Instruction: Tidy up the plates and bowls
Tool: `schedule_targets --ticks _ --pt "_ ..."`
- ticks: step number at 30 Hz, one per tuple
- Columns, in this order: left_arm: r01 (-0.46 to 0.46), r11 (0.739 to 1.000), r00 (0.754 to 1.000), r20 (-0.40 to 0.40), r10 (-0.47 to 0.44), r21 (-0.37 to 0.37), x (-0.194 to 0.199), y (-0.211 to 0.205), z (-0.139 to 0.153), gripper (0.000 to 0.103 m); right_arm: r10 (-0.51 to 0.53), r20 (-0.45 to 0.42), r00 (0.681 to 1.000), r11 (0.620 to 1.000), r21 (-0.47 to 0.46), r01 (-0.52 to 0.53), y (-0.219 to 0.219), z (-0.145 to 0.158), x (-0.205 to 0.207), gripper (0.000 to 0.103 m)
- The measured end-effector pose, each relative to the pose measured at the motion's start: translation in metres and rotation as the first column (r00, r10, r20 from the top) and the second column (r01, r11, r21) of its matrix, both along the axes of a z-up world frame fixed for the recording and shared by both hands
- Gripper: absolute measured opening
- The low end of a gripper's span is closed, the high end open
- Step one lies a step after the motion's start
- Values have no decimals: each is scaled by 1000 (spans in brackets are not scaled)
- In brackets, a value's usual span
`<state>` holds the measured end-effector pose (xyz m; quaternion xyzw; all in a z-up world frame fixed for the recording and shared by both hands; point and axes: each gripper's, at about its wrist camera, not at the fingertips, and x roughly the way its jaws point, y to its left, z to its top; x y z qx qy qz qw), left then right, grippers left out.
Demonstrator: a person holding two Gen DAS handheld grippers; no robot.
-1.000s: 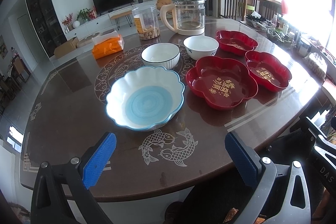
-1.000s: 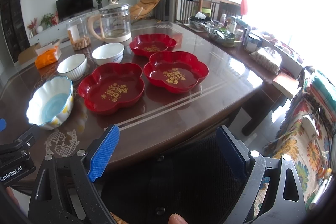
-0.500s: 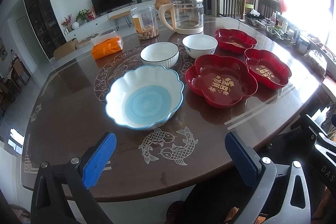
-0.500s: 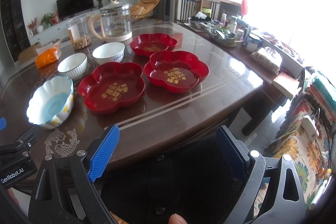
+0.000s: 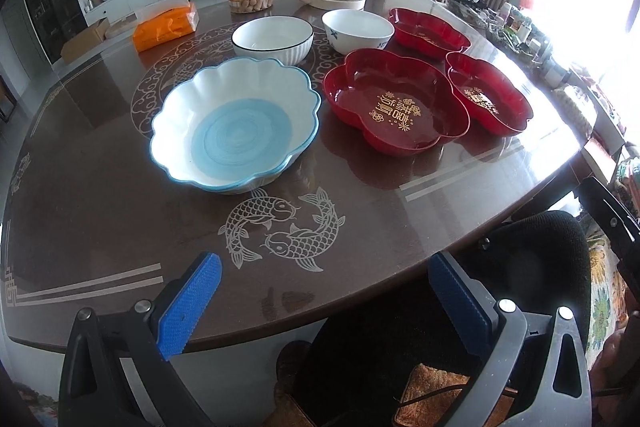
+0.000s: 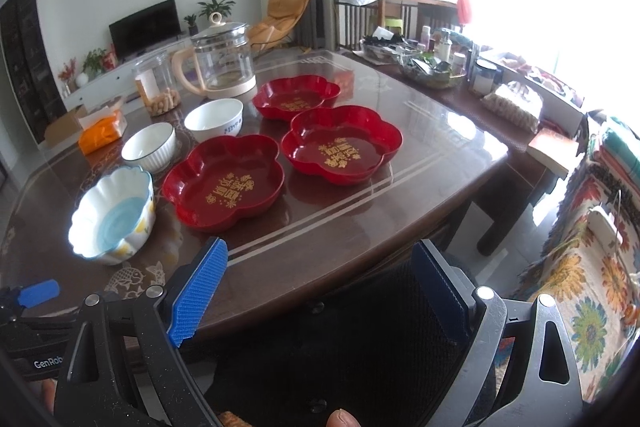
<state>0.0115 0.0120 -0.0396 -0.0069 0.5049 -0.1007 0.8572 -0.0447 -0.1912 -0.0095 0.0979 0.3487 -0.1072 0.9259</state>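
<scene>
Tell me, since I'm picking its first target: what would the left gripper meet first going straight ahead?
Probably the scalloped blue-and-white bowl; the open left gripper points slightly right of its centre, and depth is unclear.

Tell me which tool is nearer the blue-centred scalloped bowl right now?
Left. The left tool hangs open at the table's near edge, directly facing the scalloped bowl. The right tool, also open, sits off to the bowl's right, closer to the red plates.

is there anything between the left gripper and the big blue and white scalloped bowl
Nothing visible. The left gripper is open at the table's near edge, and only bare tabletop with the fish inlay lies between it and the scalloped bowl.
</scene>
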Motion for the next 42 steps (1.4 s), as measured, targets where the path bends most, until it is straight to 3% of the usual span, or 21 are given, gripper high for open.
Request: schedule_targets --ticks 6,9,15,18,22,24,28,32,35,36,38,39,40,42 --pt "95 992 994 -45 -98 -79 53 6 19 103 91 7 996 979 184 -91 -16 -8 15 95" --pt "177 979 984 -13 -180 -105 88 -7 35 103 138 -21 990 975 177 -132 -19 -10 33 95" --pt "282 959 955 -101 -279 23 175 -55 19 102 207 -140 968 973 131 -189 -24 -17 79 95" --pt "290 952 954 -104 -280 95 203 -69 4 102 236 -215 948 962 191 -196 -33 -27 94 95" --pt "300 949 948 -140 -285 97 225 -75 -16 99 231 -288 929 938 320 -134 -52 -48 106 95" --pt "291 953 949 -152 -276 85 230 -77 -21 94 214 -307 927 931 353 -98 -60 -56 114 95" --pt "269 962 951 -170 -256 53 238 -78 -32 88 203 -298 933 944 314 -106 -58 -60 130 95" --pt "267 962 945 -210 -251 49 243 -83 -48 71 226 -284 932 953 264 -151 -45 -62 151 93" --pt "240 969 952 -210 -223 59 245 -82 -54 63 227 -284 931 955 253 -156 -38 -68 169 91" --pt "229 972 954 -210 -213 57 245 -80 -55 60 227 -285 931 956 250 -156 -36 -70 175 89" --pt "206 977 958 -212 -191 53 247 -77 -57 55 233 -299 925 954 253 -158 -32 -76 187 70" --pt "197 979 959 -216 -182 51 247 -75 -59 53 232 -312 921 954 256 -153 -31 -79 192 44" --pt "191 980 960 -218 -176 52 247 -73 -60 52 228 -325 918 955 259 -146 -30 -83 198 31" --pt "180 982 958 -237 -161 60 247 -71 -63 45 216 -341 915 959 252 -132 -31 -88 206 33"
